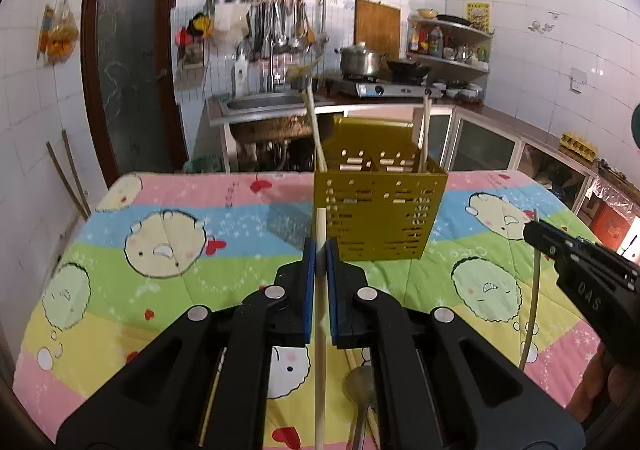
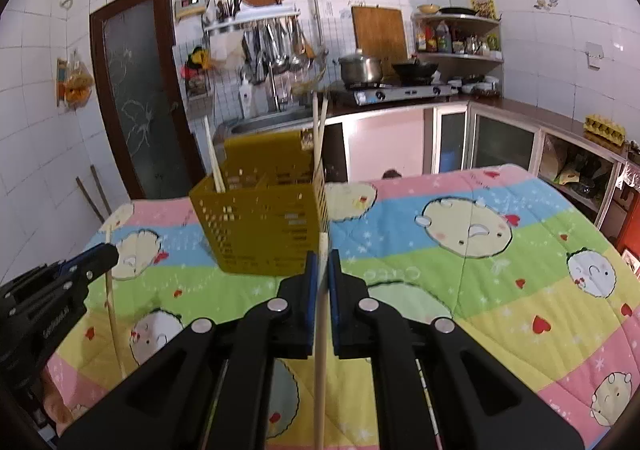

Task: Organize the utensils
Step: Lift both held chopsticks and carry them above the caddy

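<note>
A yellow perforated utensil holder (image 1: pixel 380 209) stands on the quilt-covered table, with a chopstick (image 1: pixel 314 129) leaning at its left corner and another (image 1: pixel 425 133) at its right. It also shows in the right wrist view (image 2: pixel 260 221). My left gripper (image 1: pixel 321 246) is shut on a pale wooden chopstick (image 1: pixel 320 330), held upright just in front of the holder. My right gripper (image 2: pixel 323 258) is shut on another chopstick (image 2: pixel 320 350), upright near the holder's right corner. A metal spoon (image 1: pixel 360 382) lies on the quilt below my left gripper.
The colourful cartoon quilt (image 2: pixel 480 250) covers the table. Behind it are a sink (image 1: pixel 264 101), a stove with a pot (image 1: pixel 360 61) and a wok, wall shelves and low cabinets. My right gripper shows at the right of the left wrist view (image 1: pixel 580 270).
</note>
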Demonstrator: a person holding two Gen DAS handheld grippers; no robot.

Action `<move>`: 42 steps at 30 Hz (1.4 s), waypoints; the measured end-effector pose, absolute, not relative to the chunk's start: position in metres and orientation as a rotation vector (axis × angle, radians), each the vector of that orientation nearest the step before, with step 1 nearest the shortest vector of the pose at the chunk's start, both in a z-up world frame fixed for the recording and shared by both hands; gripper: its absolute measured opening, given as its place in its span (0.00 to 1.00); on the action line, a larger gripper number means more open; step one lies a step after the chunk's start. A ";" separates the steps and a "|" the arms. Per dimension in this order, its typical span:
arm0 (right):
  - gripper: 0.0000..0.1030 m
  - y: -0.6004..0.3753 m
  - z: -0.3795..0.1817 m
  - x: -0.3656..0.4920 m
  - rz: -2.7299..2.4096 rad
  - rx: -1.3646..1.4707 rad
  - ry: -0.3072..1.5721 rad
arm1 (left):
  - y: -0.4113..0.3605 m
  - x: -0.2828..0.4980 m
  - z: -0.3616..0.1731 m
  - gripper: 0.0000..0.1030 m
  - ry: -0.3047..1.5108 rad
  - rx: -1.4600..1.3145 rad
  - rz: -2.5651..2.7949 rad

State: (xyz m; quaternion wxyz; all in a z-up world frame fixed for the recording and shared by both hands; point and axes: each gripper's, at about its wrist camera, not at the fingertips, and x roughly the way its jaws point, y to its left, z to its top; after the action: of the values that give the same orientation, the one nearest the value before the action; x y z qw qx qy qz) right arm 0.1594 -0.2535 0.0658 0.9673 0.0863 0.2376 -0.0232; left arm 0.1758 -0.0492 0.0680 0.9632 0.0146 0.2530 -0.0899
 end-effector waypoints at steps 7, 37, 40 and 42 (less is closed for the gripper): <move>0.06 -0.254 0.076 0.154 -0.061 0.156 0.408 | -0.051 0.173 0.071 0.04 0.480 0.031 -0.184; 0.06 -0.242 0.114 0.184 -0.039 0.111 0.268 | -0.044 0.189 0.130 0.04 0.292 -0.010 -0.218; 0.06 -0.241 0.128 0.189 -0.036 0.110 0.242 | -0.045 0.193 0.147 0.04 0.261 -0.012 -0.219; 0.06 -0.238 0.139 0.192 -0.032 0.106 0.222 | -0.046 0.196 0.156 0.04 0.245 -0.017 -0.221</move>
State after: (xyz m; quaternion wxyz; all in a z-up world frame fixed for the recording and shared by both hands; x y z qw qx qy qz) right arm 0.1920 -0.2383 0.1393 0.9923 0.0529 0.1106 -0.0158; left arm 0.1963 -0.0460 0.1564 0.9864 -0.0087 0.1221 -0.1099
